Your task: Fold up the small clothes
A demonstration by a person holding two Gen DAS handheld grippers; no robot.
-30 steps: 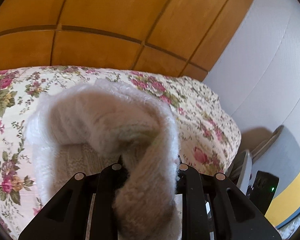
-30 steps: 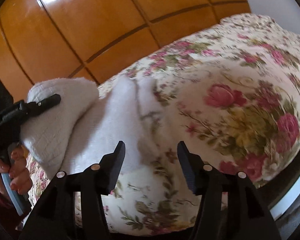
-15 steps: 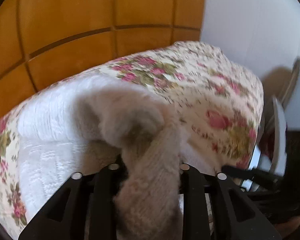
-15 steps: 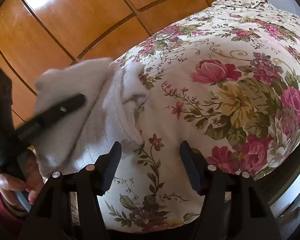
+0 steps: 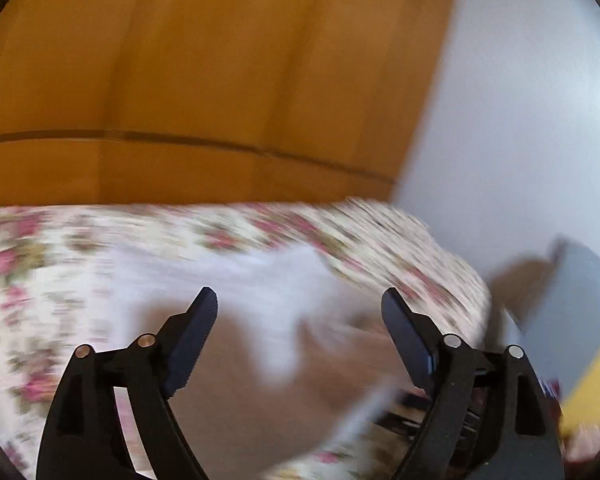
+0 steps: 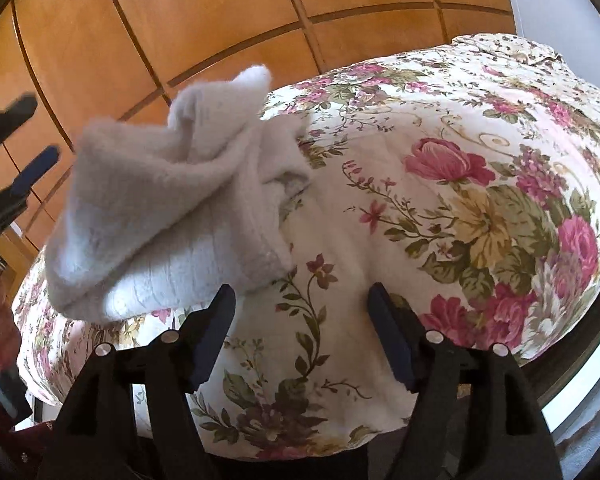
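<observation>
Right wrist view: white knit garment (image 6: 172, 208) lies left of the right gripper (image 6: 300, 304)'s spread, empty jaws; left gripper (image 5: 298, 306)'s jaws have just opened wide, pressing nothing.

I'm in a bedroom at home. A bed (image 6: 440, 208) covered with a flowered quilt of pink roses fills my view, backed by glossy wooden wardrobe panels (image 6: 204, 12) with dark grooves. A plain white wall (image 5: 520, 100) stands beside them, and a fluffy white knit garment (image 6: 160, 208) lies on the quilt.
</observation>
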